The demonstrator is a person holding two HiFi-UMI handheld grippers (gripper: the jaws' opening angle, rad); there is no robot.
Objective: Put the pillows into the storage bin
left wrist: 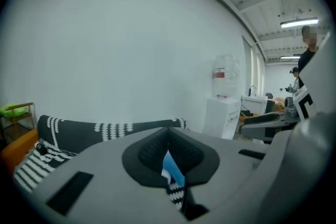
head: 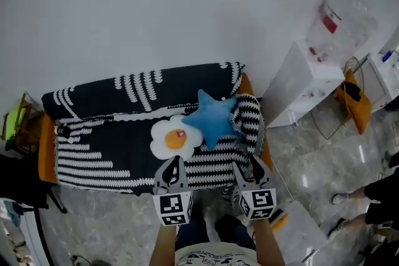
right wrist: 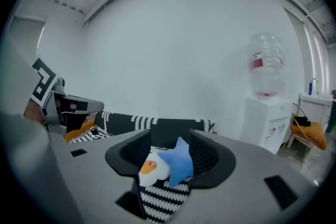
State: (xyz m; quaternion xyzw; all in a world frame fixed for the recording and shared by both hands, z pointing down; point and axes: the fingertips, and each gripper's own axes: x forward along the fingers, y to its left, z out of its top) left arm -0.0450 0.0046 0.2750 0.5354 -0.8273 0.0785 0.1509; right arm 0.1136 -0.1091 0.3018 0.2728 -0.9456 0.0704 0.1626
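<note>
1. On the seat of the striped sofa [head: 106, 152], toward its right end: blue star pillow [head: 214, 116] overlapping the fried-egg pillow [head: 174, 137], both untouched.
2. Left gripper [head: 174, 165]: pinched to a thin slit, tips together, nothing in it. Seemingly idle for now.
3. Right gripper [head: 248, 166]: parted to a moderate gap, empty, aimed at the pillows well ahead. Probably readied for a soft, bulky grab.
4. No storage bin in any view; nothing stowed yet, by the look of it.
</note>
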